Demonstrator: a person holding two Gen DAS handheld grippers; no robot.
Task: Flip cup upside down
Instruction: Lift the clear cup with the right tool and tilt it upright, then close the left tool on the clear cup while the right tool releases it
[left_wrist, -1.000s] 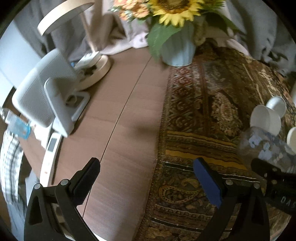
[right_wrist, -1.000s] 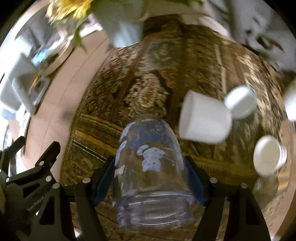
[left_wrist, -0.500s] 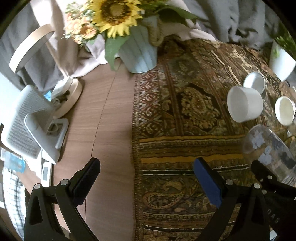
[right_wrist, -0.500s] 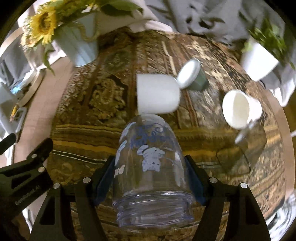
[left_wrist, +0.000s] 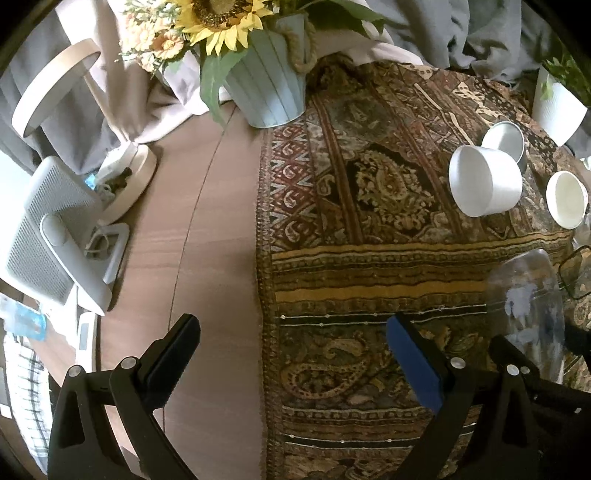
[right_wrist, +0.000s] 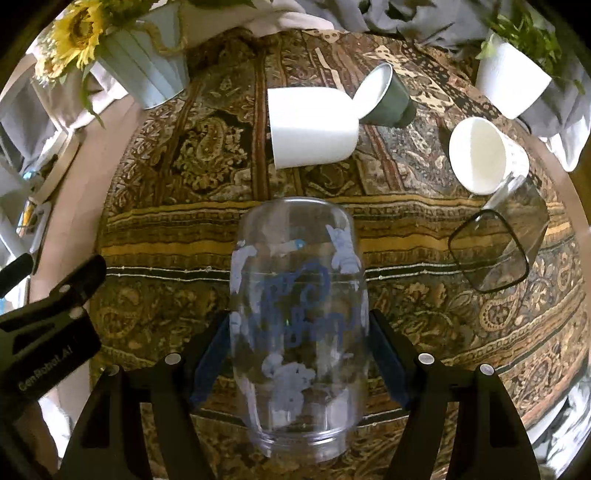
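Right gripper (right_wrist: 299, 354) clamped on clear cup (right_wrist: 299, 314), closed base pointing away from camera, above rug (right_wrist: 166, 229); flip apparently midway, set-down left. Left gripper (left_wrist: 291, 343) spread apart, empty.

Home, patterned tablecloth (left_wrist: 369, 258), sunflower vase (left_wrist: 266, 92), desk lamp (left_wrist: 55, 85)

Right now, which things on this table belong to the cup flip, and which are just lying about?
Part of the job:
- clear printed cup, clamped in the right gripper
- patterned cloth under it

Lying about:
- left gripper, open and empty
- big white cup, upside down
- green cup on its side
- small white cup
- square glass
- sunflower pot
- white plant pot
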